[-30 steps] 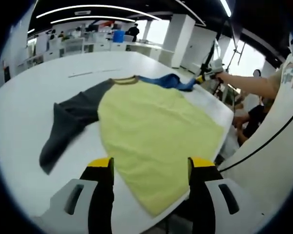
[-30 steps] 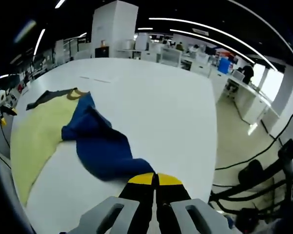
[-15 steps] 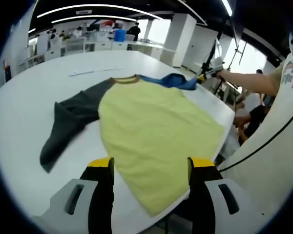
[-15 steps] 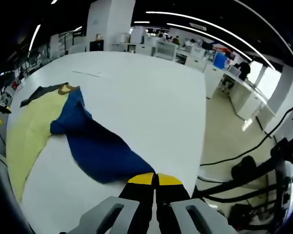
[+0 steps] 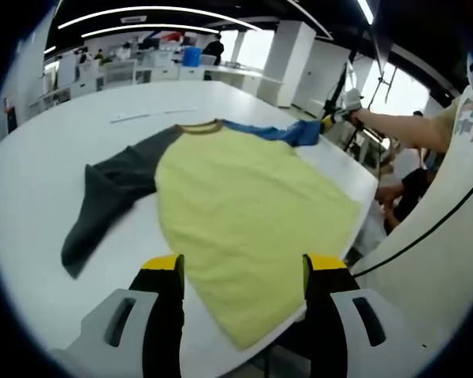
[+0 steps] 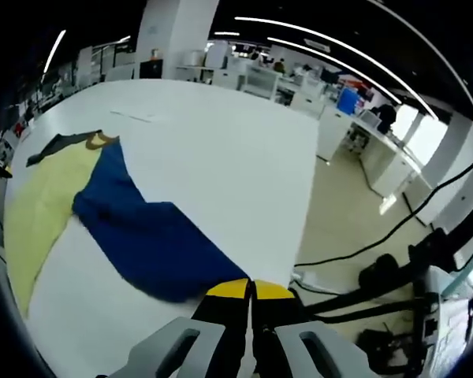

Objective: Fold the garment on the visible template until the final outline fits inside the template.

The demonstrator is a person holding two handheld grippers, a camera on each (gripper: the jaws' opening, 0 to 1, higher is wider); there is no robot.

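A shirt with a yellow body (image 5: 244, 213) lies flat on the white table (image 5: 55, 142). Its dark grey sleeve (image 5: 102, 197) spreads to the left and its blue sleeve (image 5: 288, 132) stretches toward the far right edge. My left gripper (image 5: 240, 268) hovers open above the shirt's near hem, holding nothing. In the right gripper view the blue sleeve (image 6: 142, 236) runs from the yellow body (image 6: 39, 213) down to my right gripper (image 6: 248, 290), which is shut on the sleeve's end. That right gripper (image 5: 335, 120) also appears in the left gripper view, at the end of a person's arm.
The table's right edge (image 6: 299, 220) drops to a floor with cables and stand legs (image 6: 378, 291). A thin line marking (image 5: 154, 116) lies on the table beyond the shirt. Desks and people are far behind.
My right gripper has pulled the blue sleeve outward toward the table edge, so the sleeve now lies straighter and flatter. The left gripper has stayed in place and open.
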